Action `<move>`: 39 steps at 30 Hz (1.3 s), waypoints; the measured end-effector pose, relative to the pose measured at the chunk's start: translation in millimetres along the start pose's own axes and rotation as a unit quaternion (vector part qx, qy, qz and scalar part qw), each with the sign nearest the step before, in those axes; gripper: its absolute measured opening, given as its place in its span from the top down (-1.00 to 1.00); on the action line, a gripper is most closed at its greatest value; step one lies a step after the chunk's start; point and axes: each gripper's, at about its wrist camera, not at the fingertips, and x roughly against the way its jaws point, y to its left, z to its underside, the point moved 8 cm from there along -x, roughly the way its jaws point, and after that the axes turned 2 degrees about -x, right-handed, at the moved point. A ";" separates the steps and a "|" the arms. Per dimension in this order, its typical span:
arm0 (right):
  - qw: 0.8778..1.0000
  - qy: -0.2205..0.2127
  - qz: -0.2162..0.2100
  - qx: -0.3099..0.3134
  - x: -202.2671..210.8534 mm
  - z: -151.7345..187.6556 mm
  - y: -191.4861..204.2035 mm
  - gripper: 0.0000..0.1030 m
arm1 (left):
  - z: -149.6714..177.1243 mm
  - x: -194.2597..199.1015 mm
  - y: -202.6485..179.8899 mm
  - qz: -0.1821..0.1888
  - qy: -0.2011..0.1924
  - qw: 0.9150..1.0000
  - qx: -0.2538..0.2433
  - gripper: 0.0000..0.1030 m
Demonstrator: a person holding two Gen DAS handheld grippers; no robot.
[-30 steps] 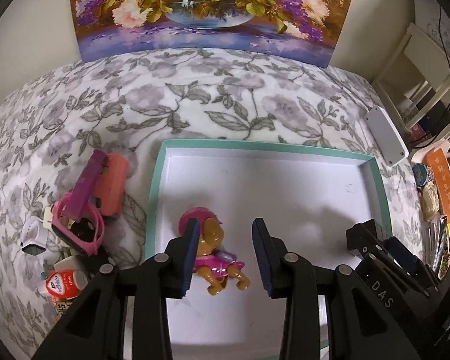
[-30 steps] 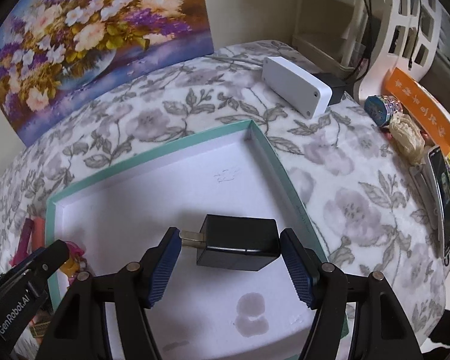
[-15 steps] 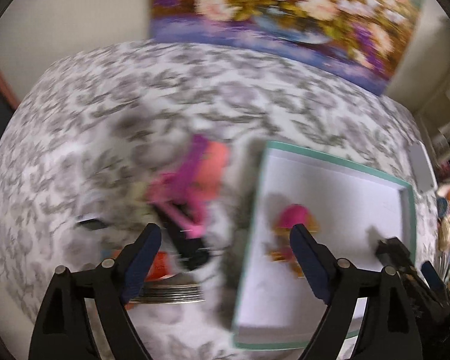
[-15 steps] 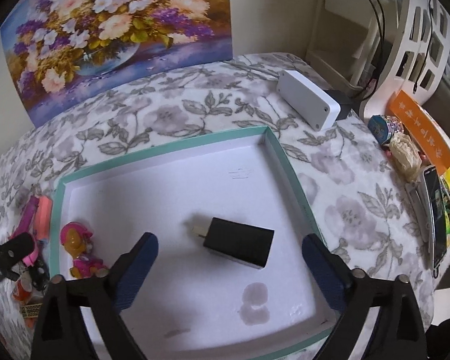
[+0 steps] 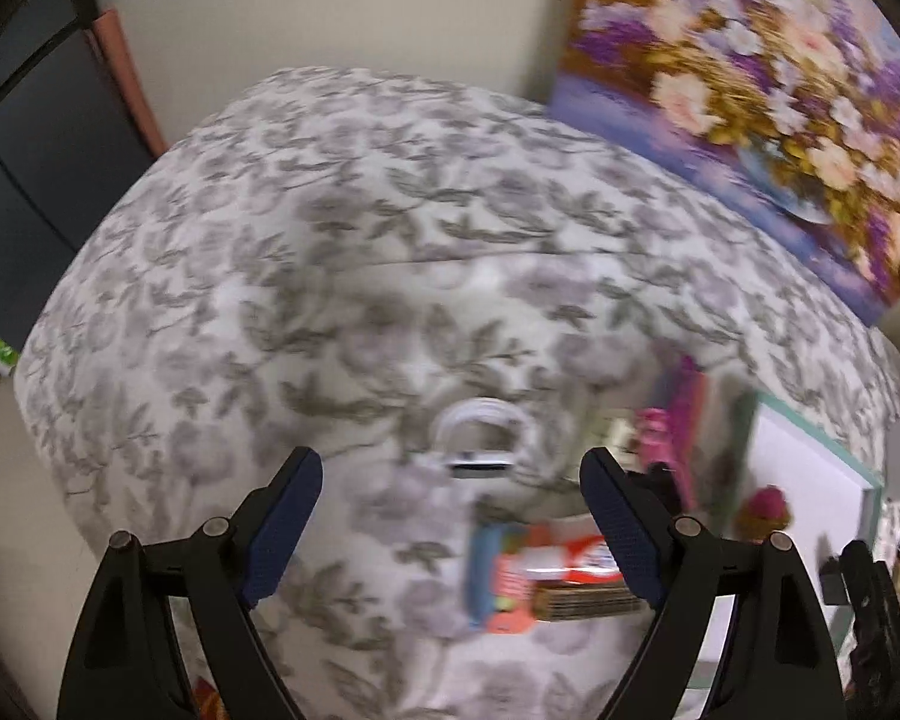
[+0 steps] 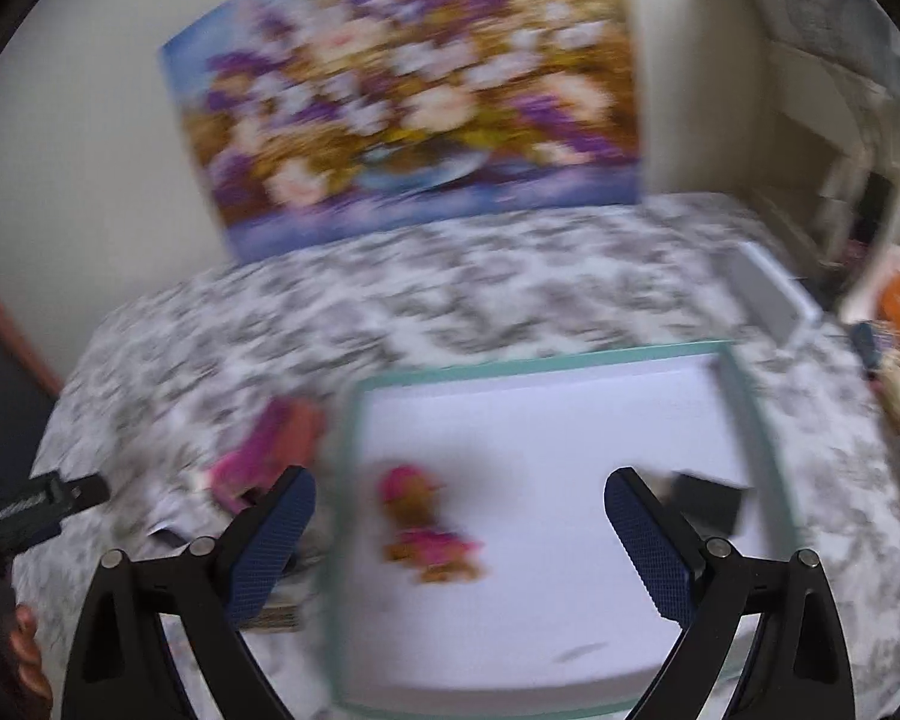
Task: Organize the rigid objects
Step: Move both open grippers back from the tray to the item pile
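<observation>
One floral tablecloth (image 5: 342,276), teal-rimmed tray (image 6: 750,396), flower painting (image 6: 414,102) behind

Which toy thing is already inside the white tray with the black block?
The pink puppy figure lies in the tray near the black block; the other pink toy lies outside on the cloth.

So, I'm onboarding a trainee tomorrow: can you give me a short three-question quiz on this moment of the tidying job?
1. True or false: the toy figure lies inside the teal-rimmed tray.
2. Multiple choice: the black charger is A) on the floral cloth, B) in the tray near its right wall, C) held in the right claw.
3. Fill in: the left claw is ____ and points at the white watch-like item on the floral cloth.

Key: 1 true; 2 B; 3 open.
</observation>
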 end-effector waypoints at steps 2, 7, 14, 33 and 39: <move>1.000 0.020 -0.023 0.007 -9.7 8.2 22.4 -0.92 | 2.1 -5.5 11.6 -0.003 0.008 1.000 0.004 -0.72; 0.996 0.059 -0.050 0.036 -28.7 28.8 67.6 -0.92 | 7.5 -20.0 34.4 -0.003 0.027 0.999 0.028 -0.72; 0.990 0.111 -0.074 0.055 -50.8 63.2 108.6 -0.92 | 27.9 -63.0 45.1 0.001 0.088 0.995 0.042 -0.72; 0.979 0.129 -0.032 0.157 -78.4 97.7 161.9 -0.76 | 37.2 -76.2 76.4 0.008 0.100 0.991 0.087 -0.72; 0.976 0.137 -0.032 0.169 -80.8 102.5 165.8 -0.49 | 33.2 -74.6 69.1 0.016 0.101 0.991 0.084 -0.72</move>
